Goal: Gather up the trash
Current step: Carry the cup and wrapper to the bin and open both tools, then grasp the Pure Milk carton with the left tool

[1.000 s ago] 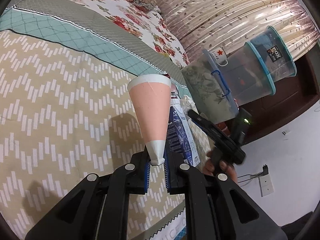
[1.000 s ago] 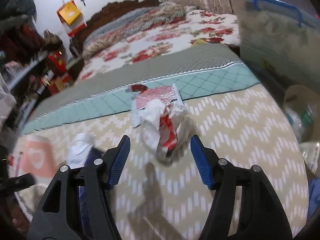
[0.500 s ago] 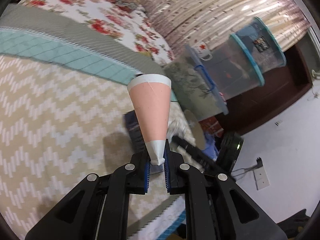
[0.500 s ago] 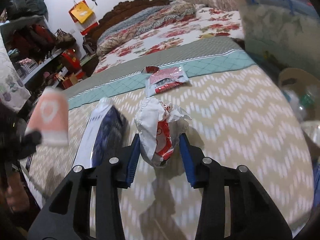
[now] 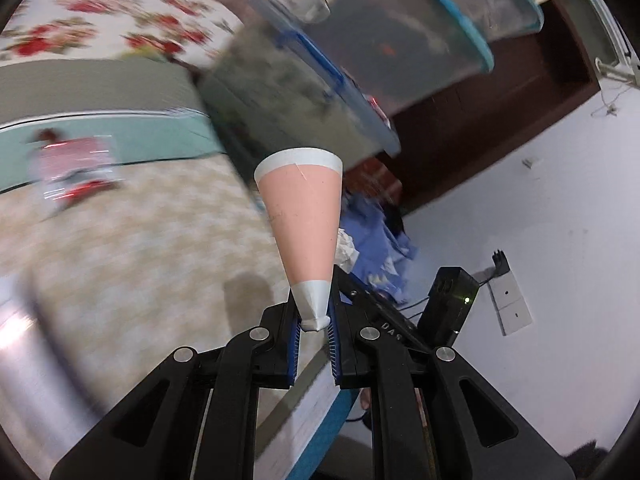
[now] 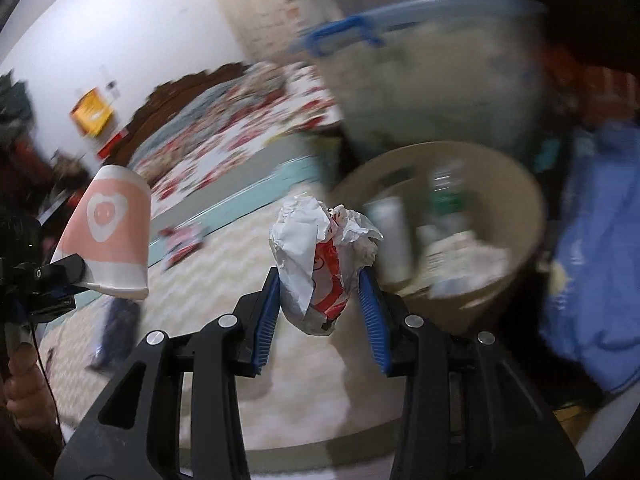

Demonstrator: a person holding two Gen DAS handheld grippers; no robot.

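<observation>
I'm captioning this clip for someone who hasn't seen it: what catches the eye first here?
The pink paper cup, pinched flat at its base in the left gripper, fills the middle of the left view. In the right view the right gripper clamps a crumpled wrapper, with a tan bin of trash just behind.

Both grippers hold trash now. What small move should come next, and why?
Probably carry the right gripper a little further until its crumpled wrapper is over the tan bin, then open. The wrapper looks short of the rim, and the bin already holds trash.
</observation>
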